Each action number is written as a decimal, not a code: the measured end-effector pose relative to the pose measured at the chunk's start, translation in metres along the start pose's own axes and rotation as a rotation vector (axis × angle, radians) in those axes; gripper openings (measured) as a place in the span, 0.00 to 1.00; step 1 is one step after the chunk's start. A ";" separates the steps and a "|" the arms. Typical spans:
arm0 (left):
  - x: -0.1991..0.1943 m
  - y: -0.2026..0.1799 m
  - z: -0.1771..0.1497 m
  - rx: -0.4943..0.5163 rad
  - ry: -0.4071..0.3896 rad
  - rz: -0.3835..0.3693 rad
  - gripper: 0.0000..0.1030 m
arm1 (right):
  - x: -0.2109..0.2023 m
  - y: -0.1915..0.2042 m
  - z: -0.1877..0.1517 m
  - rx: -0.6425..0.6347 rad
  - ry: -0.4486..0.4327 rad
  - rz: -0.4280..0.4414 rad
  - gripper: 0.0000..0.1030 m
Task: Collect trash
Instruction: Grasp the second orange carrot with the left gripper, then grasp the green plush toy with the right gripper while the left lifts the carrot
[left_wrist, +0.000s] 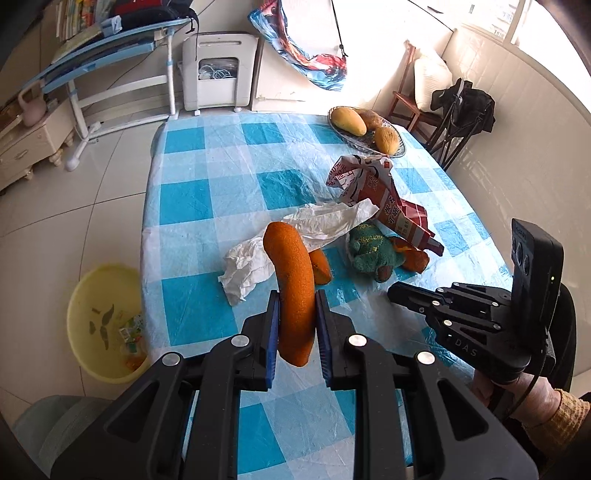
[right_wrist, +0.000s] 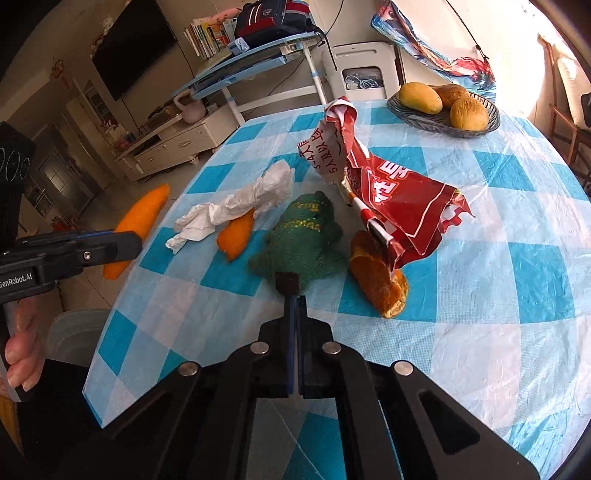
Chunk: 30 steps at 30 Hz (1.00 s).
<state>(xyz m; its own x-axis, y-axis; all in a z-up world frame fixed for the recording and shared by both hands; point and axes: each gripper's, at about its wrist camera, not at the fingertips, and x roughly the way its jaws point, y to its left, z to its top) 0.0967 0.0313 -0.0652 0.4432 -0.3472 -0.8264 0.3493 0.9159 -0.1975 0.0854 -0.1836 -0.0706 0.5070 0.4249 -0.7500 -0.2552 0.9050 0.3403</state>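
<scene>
Left gripper jaws clamp a long orange peel lifted off the desk; gripped low, it may slip before reaching the yellow basin. Right gripper jaws pinch the green peel's stem; it may tear. Farther: tissue, wrapper.

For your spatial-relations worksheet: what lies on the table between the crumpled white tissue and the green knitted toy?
A short orange peel piece lies between the crumpled white tissue and the green knitted toy, clearest in the right wrist view.
</scene>
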 end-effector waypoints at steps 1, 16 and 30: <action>-0.001 0.001 0.001 -0.004 -0.006 0.002 0.18 | -0.005 -0.001 -0.002 -0.002 -0.011 0.000 0.02; -0.002 0.004 0.003 -0.023 -0.023 0.013 0.18 | 0.029 0.020 0.038 -0.140 0.007 -0.113 0.59; -0.009 0.012 0.008 -0.055 -0.062 0.024 0.18 | -0.016 0.018 0.004 -0.111 -0.037 -0.010 0.28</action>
<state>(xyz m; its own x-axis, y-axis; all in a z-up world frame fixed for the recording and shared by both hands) 0.1034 0.0435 -0.0563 0.5019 -0.3353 -0.7973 0.2931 0.9332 -0.2080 0.0763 -0.1744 -0.0500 0.5394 0.4177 -0.7311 -0.3380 0.9027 0.2663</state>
